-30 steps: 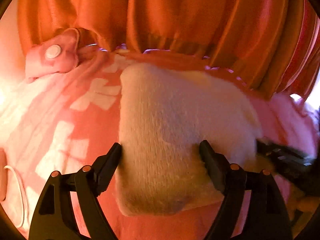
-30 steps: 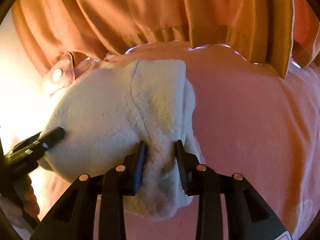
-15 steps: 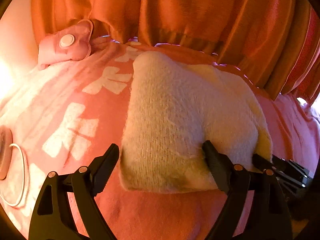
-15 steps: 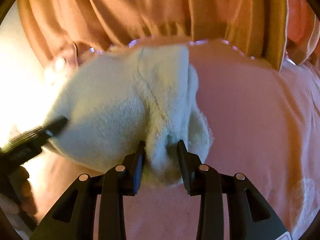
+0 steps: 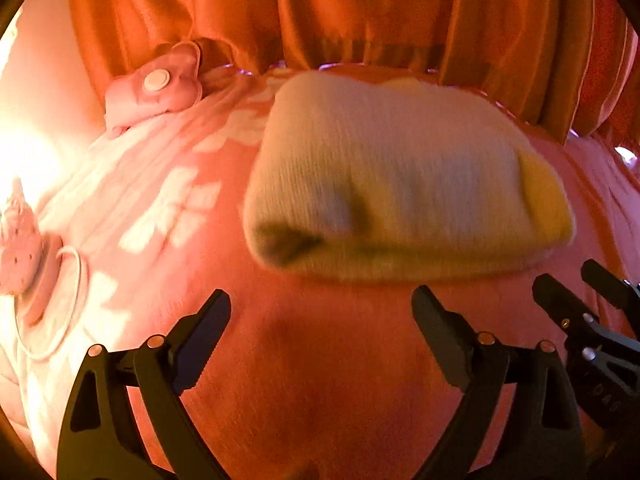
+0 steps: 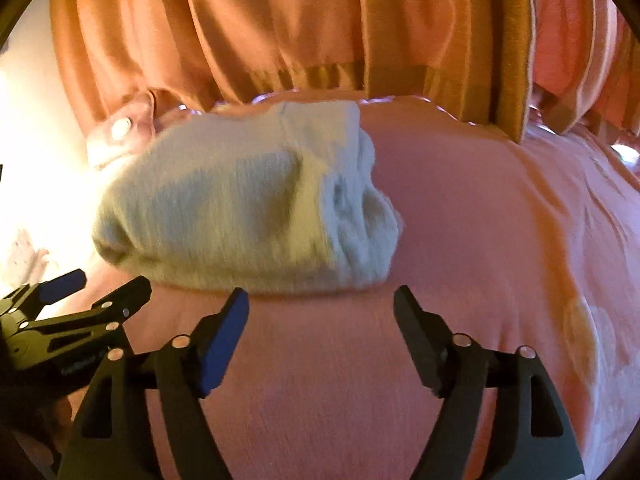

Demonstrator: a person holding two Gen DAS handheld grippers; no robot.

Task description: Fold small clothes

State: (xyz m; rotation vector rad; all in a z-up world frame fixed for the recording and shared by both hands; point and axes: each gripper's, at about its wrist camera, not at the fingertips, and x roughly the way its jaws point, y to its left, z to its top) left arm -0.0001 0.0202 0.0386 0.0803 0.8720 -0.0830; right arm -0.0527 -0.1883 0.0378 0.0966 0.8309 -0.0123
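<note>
The folded cream knit garment [image 5: 392, 184] lay on the pink bed cover [image 5: 320, 360] just beyond the left gripper [image 5: 322, 316] and right gripper [image 6: 320, 312], both spread wide and empty, and looked light and soft (best pinched at a folded edge).

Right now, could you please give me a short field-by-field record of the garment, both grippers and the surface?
garment: cream knitted folded garment, lying on the surface, held by neither gripper
left gripper: open, short of the garment's near edge
right gripper: open, just short of the garment
surface: pink bedsheet, white-patterned on the left
backdrop: orange pleated curtain
other: pink snap-button tab at far left
</note>
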